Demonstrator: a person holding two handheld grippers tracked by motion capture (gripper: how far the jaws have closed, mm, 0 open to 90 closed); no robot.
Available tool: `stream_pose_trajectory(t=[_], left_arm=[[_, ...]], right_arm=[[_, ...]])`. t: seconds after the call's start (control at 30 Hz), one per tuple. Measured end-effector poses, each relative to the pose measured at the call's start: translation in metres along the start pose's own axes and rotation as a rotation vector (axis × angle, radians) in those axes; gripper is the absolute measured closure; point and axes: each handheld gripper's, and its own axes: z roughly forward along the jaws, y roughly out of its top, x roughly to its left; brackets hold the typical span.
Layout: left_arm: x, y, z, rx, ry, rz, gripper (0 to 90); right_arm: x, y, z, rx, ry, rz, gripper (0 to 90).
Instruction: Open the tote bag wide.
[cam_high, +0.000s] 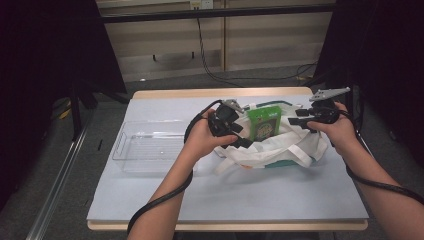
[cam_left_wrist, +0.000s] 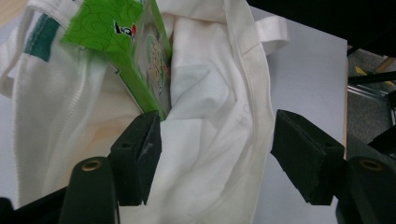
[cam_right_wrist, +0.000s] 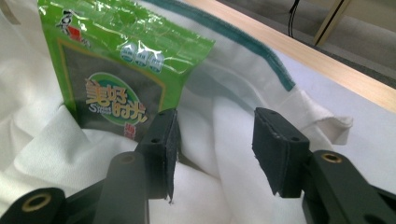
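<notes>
A white cloth bag (cam_high: 280, 147) with teal trim lies at the table's centre right. A green snack packet (cam_high: 264, 122) stands upright in its mouth. My left gripper (cam_high: 241, 135) reaches in from the left and sits against the bag's near rim. In the left gripper view its jaws (cam_left_wrist: 215, 154) stand wide apart with the bag's white cloth (cam_left_wrist: 215, 93) between them, and the packet's (cam_left_wrist: 116, 32) lower corner is beside one jaw. My right gripper (cam_high: 296, 117) comes from the right at the bag's far side, open (cam_right_wrist: 217, 154) over the cloth (cam_right_wrist: 233, 107) beside the packet (cam_right_wrist: 112, 70).
A clear plastic tray (cam_high: 150, 145) sits on the table's left half, close to the left forearm. The blue-grey tabletop (cam_high: 225, 195) has free room at the front. Cables trail from both grippers; dark curtains flank the table.
</notes>
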Motion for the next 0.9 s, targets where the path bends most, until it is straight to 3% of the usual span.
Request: stream_pose_trajectory(t=[0.1,0.67,0.9], left_arm=[[0.001,0.003,0.000,0.014,0.008,-0.003,33.4],[0.013,0.013,-0.004,-0.008,0.040,-0.012,32.1],[0.016,0.019,-0.006,-0.010,0.056,-0.006,32.1]], right_arm=[[0.002,-0.003,-0.001,0.007,0.005,-0.001,50.7],[0.007,-0.011,-0.002,0.014,0.029,-0.005,51.3],[0.007,-0.013,-0.002,0.019,0.035,-0.016,56.7]])
